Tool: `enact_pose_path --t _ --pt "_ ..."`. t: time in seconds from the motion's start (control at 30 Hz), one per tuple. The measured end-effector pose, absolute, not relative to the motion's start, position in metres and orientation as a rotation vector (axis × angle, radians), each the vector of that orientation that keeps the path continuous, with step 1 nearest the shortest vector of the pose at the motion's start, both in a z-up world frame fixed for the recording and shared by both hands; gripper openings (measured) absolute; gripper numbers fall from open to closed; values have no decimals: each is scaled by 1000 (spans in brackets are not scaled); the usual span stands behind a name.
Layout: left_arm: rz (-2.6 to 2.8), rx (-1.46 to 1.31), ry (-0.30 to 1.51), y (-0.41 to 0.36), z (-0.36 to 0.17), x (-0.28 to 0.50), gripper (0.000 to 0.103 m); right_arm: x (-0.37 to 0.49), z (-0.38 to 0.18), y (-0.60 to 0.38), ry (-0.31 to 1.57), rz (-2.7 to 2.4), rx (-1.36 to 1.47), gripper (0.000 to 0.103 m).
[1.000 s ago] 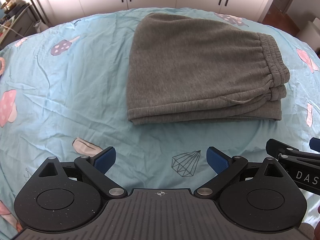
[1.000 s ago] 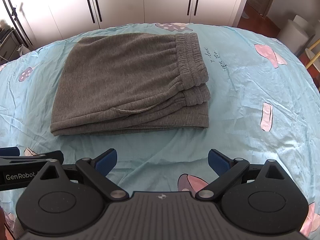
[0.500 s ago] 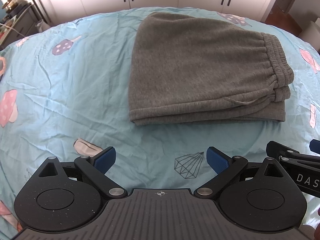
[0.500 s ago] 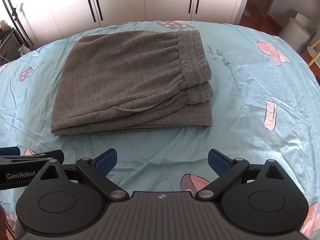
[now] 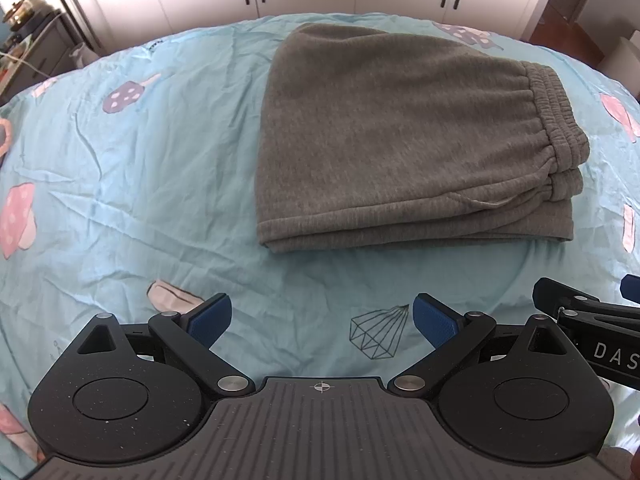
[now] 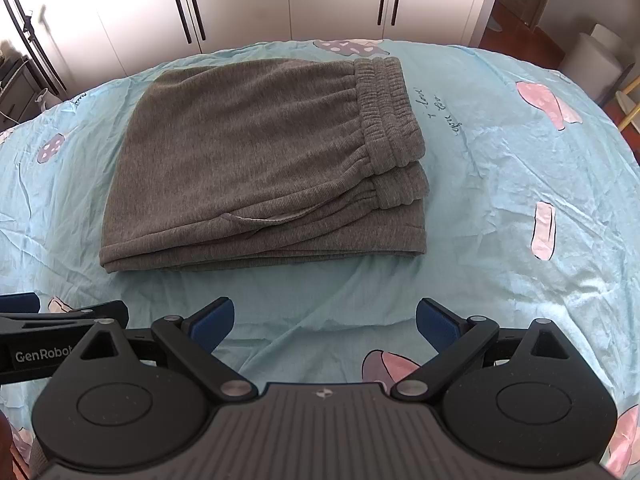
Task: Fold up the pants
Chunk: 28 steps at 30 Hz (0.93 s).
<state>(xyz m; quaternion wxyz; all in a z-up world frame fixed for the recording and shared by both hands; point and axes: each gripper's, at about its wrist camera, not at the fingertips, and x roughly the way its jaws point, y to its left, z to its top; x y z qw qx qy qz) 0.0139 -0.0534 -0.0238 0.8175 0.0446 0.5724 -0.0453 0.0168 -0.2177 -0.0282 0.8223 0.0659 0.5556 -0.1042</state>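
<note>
The left gripper and the right gripper are held side by side at the same level, both pointing forward, each with its two blue-padded fingers spread wide apart and with nothing held between them.

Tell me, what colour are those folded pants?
Plain grey pants, no pattern; the right wrist view shows them best.

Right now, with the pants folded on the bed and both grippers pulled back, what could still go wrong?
The waistband sits loosely stacked at the right end of the grey pants, so a nudge could slide those layers apart. A pocket edge gapes along the near side and might snag a finger. The left gripper and right gripper, both open, hover close together and could bump.
</note>
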Motion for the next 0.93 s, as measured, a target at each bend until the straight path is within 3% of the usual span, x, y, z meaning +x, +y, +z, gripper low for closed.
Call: enact_pose_path --t 0.93 --pt "-106 87 1219 -53 -22 9 100 12 -25 -214 1173 -231 131 98"
